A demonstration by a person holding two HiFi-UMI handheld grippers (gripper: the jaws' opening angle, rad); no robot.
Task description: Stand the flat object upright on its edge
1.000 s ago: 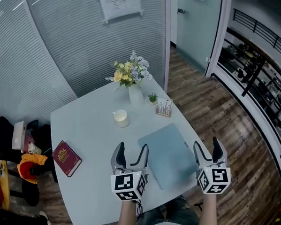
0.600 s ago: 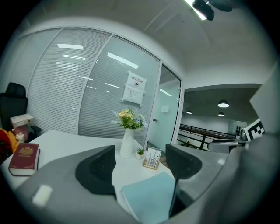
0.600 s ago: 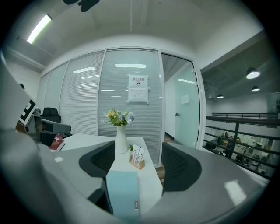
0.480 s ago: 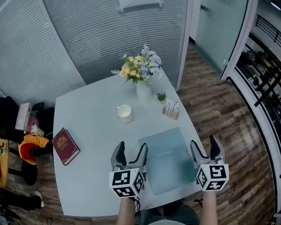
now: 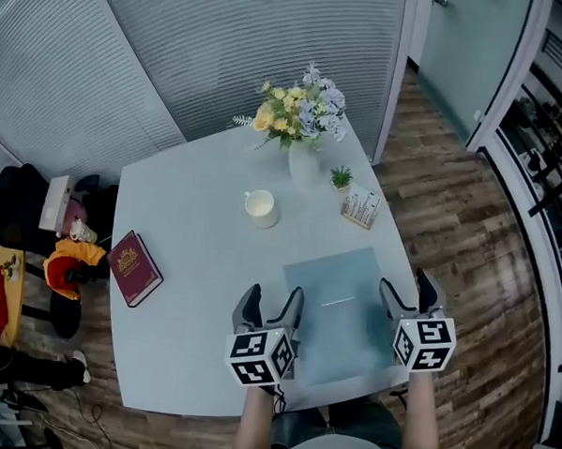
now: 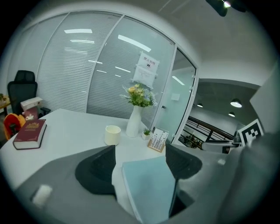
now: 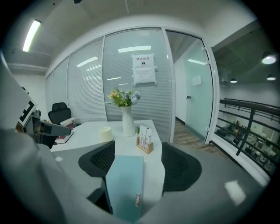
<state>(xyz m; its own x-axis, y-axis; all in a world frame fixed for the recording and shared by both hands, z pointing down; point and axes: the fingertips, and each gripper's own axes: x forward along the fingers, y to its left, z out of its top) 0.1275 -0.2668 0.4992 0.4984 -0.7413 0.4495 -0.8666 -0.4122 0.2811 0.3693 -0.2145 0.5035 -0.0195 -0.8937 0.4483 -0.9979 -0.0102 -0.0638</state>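
The flat object is a pale teal folder (image 5: 338, 297) lying flat on the white table (image 5: 195, 252) near its front right corner. The head view shows my left gripper (image 5: 270, 303) hovering open just left of the folder's near corner. My right gripper (image 5: 407, 291) hovers open over its right edge. In the left gripper view the folder (image 6: 148, 188) lies below and between the open jaws of the left gripper (image 6: 140, 162). In the right gripper view the folder (image 7: 124, 183), with a small metal clip (image 7: 137, 200), lies under the open right gripper (image 7: 136, 159). Neither gripper touches it.
A red book (image 5: 135, 268) lies at the table's left edge. A white cup (image 5: 261, 207), a vase of flowers (image 5: 304, 117), a tiny potted plant (image 5: 341, 178) and a wooden card holder (image 5: 361, 210) stand farther back. A black chair with clutter (image 5: 38, 206) is left of the table.
The head view has shifted, so the table sits further right and lower in frame. Both grippers stay open in about the same places beside the folder, which has not moved.
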